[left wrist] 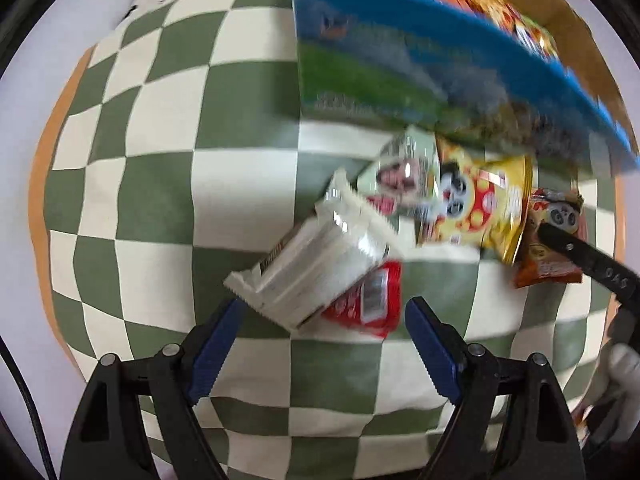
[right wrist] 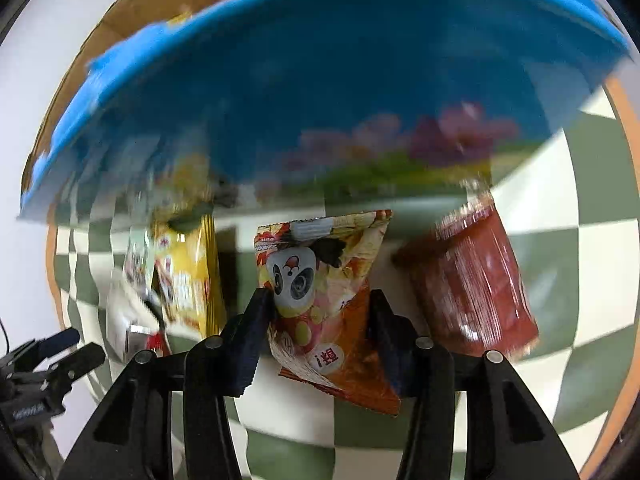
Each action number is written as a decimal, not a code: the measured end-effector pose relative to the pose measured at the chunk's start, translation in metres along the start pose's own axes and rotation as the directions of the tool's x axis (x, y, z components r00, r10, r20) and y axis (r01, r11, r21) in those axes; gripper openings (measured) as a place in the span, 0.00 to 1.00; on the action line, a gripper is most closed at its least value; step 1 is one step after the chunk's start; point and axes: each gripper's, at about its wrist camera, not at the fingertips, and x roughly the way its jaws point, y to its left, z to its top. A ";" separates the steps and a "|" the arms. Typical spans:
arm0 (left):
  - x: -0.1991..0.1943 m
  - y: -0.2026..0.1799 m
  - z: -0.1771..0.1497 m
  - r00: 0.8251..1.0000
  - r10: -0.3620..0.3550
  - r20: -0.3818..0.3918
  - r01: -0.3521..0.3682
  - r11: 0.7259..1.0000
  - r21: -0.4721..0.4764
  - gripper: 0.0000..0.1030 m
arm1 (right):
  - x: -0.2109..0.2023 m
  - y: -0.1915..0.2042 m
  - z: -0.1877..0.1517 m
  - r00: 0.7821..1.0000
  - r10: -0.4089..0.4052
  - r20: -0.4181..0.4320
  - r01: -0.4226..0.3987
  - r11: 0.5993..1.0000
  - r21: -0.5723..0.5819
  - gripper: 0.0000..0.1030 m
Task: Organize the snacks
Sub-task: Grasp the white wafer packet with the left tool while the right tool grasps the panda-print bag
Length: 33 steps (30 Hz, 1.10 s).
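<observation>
Right wrist view: I have my right gripper (right wrist: 320, 312) clamped on the orange panda bag (right wrist: 332, 304), which lies on the checked cloth (right wrist: 592, 216) in front of the blue box (right wrist: 320, 92). A red pack (right wrist: 472, 280) lies just right of it, a yellow bag (right wrist: 188, 276) to the left. In the left wrist view, my left gripper (left wrist: 324, 340) stands apart above the cloth, with a white pack (left wrist: 316, 264) resting on a red packet (left wrist: 372, 300) just beyond its fingertips, untouched.

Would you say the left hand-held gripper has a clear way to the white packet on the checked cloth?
Probably yes: the left hand-held gripper is open just short of the white packet, nothing lying between them, though it overlaps a red packet.
</observation>
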 end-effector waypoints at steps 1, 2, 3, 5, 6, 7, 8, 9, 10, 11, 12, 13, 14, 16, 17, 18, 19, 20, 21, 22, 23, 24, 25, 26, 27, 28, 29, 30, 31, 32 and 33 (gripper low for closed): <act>0.004 0.001 -0.005 1.000 -0.001 -0.013 0.001 1.000 0.001 0.81 | -0.002 -0.002 -0.005 1.000 0.002 -0.011 -0.002 1.000 -0.007 0.49; 0.008 0.001 -0.009 1.000 -0.010 -0.026 0.010 1.000 -0.003 0.81 | -0.003 -0.003 -0.011 1.000 0.002 -0.027 -0.002 1.000 -0.016 0.49; 0.012 0.002 -0.012 0.999 -0.015 -0.035 0.014 1.000 -0.009 0.81 | -0.003 -0.005 -0.018 0.999 0.005 -0.047 -0.006 1.000 -0.023 0.49; 0.017 0.004 -0.017 1.000 -0.013 -0.028 0.013 1.000 -0.019 0.81 | -0.004 -0.009 -0.033 0.996 0.015 -0.083 -0.017 0.999 -0.028 0.49; 0.018 0.003 -0.017 1.000 -0.010 -0.020 0.010 1.000 -0.011 0.81 | -0.004 -0.010 -0.039 0.995 0.015 -0.098 -0.018 0.999 -0.036 0.49; 0.020 0.001 -0.016 1.000 0.001 -0.011 -0.001 1.000 0.011 0.81 | -0.004 -0.011 -0.046 0.994 0.014 -0.110 -0.019 0.999 -0.039 0.49; 0.021 -0.001 -0.013 1.000 0.014 -0.003 -0.014 0.999 0.040 0.81 | -0.004 -0.012 -0.050 0.993 0.014 -0.118 -0.019 0.999 -0.039 0.49; 0.023 -0.005 -0.009 1.000 0.028 0.008 -0.028 0.995 0.096 0.81 | -0.002 -0.012 -0.053 0.992 0.015 -0.126 -0.020 0.999 -0.038 0.49; 0.026 -0.008 -0.001 0.999 0.049 0.013 -0.051 0.988 0.146 0.82 | 0.000 -0.014 -0.056 0.990 0.017 -0.137 -0.021 0.999 -0.029 0.49; 0.030 -0.014 0.004 0.996 0.087 0.017 -0.089 0.975 0.203 0.83 | 0.001 -0.014 -0.055 0.991 0.022 -0.134 -0.023 1.000 -0.011 0.49; 0.032 -0.018 0.009 0.995 0.097 0.017 -0.098 0.967 0.235 0.83 | 0.003 -0.013 -0.054 0.991 0.025 -0.130 -0.025 1.000 0.007 0.50; 0.033 -0.022 0.014 0.995 0.099 0.017 -0.100 0.960 0.262 0.83 | 0.005 -0.013 -0.053 0.991 0.021 -0.136 -0.020 1.000 0.010 0.55; 0.034 -0.024 0.019 0.995 0.097 0.025 -0.100 0.956 0.277 0.83 | 0.009 -0.012 -0.053 0.989 0.014 -0.146 -0.013 1.000 0.014 0.58; 0.037 -0.029 0.026 0.994 0.110 0.026 -0.112 0.946 0.306 0.77 | 0.016 -0.009 -0.055 0.987 0.008 -0.163 -0.004 1.000 0.026 0.60; 0.041 -0.030 0.028 0.994 0.106 0.011 -0.104 0.944 0.314 0.75 | 0.018 -0.006 -0.057 0.986 0.013 -0.167 -0.010 1.000 0.023 0.60; 0.043 -0.028 0.030 0.996 0.094 -0.002 -0.089 0.948 0.305 0.70 | 0.020 -0.004 -0.058 0.986 0.013 -0.168 -0.009 1.000 0.020 0.60; 0.045 -0.025 0.030 0.997 0.080 -0.014 -0.073 0.956 0.285 0.64 | 0.022 -0.002 -0.060 0.986 0.008 -0.167 -0.005 1.000 0.018 0.60; 0.047 -0.021 0.029 0.997 0.080 -0.024 -0.071 0.961 0.268 0.61 | 0.020 -0.003 -0.062 0.987 0.007 -0.163 -0.005 1.000 0.013 0.60; 0.049 -0.014 0.027 0.997 0.074 -0.032 -0.065 0.970 0.234 0.55 | 0.022 0.000 -0.063 0.988 0.006 -0.156 -0.004 1.000 0.011 0.60; 0.048 -0.006 0.026 0.998 0.059 -0.034 -0.052 0.980 0.193 0.53 | 0.021 0.000 -0.064 0.989 0.003 -0.147 -0.001 1.000 0.011 0.59; 0.048 0.007 0.023 0.998 0.059 -0.032 -0.054 0.991 0.125 0.53 | 0.021 0.001 -0.065 0.990 0.000 -0.142 0.000 1.000 0.006 0.59; 0.049 0.019 0.021 0.997 0.066 -0.036 -0.063 0.995 0.072 0.53 | 0.021 0.005 -0.067 0.990 -0.001 -0.138 0.001 1.000 0.000 0.57; 0.049 0.031 0.018 0.998 0.053 -0.041 -0.052 0.999 0.008 0.53 | 0.021 0.006 -0.069 0.991 -0.001 -0.137 0.001 1.000 -0.003 0.55; 0.050 0.049 0.015 0.999 0.014 -0.050 -0.018 0.997 -0.081 0.53 | 0.022 0.009 -0.066 0.990 0.000 -0.140 0.000 1.000 0.001 0.55; 0.052 0.063 0.013 0.998 -0.018 -0.060 0.009 0.989 -0.151 0.55 | 0.023 0.008 -0.068 0.988 0.012 -0.152 -0.011 1.000 0.007 0.55; 0.054 0.075 0.011 0.996 -0.064 -0.064 0.049 0.977 -0.209 0.55 | 0.027 0.008 -0.069 0.985 0.022 -0.172 -0.021 1.000 0.011 0.55; 0.054 0.087 0.007 0.991 -0.121 -0.064 0.101 0.962 -0.254 0.56 | 0.030 0.013 -0.068 0.983 0.027 -0.181 -0.023 0.999 0.024 0.55; 0.055 0.097 0.007 0.986 -0.154 -0.066 0.131 0.954 -0.270 0.58 | 0.032 0.013 -0.069 0.982 0.028 -0.184 -0.023 0.999 0.032 0.56; 0.055 0.098 0.005 0.983 -0.167 -0.069 0.144 0.954 -0.263 0.58 | 0.032 0.013 -0.069 0.982 0.026 -0.185 -0.021 0.999 0.032 0.57; 0.053 0.096 0.003 0.979 -0.190 -0.074 0.168 0.958 -0.232 0.58 | 0.033 0.013 -0.067 0.982 0.028 -0.187 -0.021 0.999 0.041 0.58; 0.051 0.097 0.001 0.973 -0.216 -0.077 0.195 0.957 -0.212 0.58 | 0.033 0.013 -0.066 0.982 0.037 -0.186 -0.026 0.998 0.060 0.64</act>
